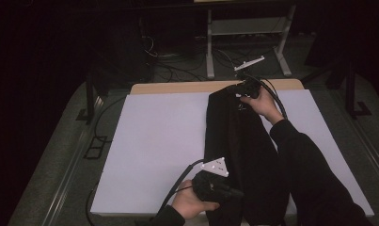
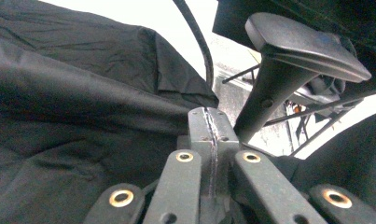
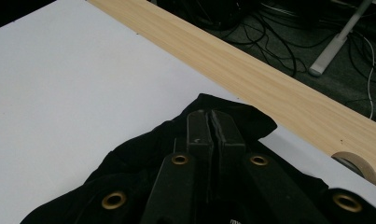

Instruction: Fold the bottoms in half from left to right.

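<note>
Looks like a fold-the-garment job, and I'd say it's somewhere mid-way. The black garment point(image 1: 239, 155) is already a long narrow strip running down the white table point(image 1: 154, 141), so the lengthwise fold seems done — bringing the ends together and flattening it is still left, as far as I can judge.

Left gripper point(image 1: 232, 193): jaws pressed together with no gap, sitting at the strip's near end, dark cloth bunched just beside and beneath its fingertips point(image 2: 209, 126). It looks pinched on the fabric edge, though the pinch itself is hard to make out.

Right gripper point(image 3: 213, 128): also closed tight — the garment's far corner pokes out just past the tips and spreads underneath them, so it's clamped on that end. The wooden table edge point(image 3: 251, 70) lies well beyond the fingertips.
</note>
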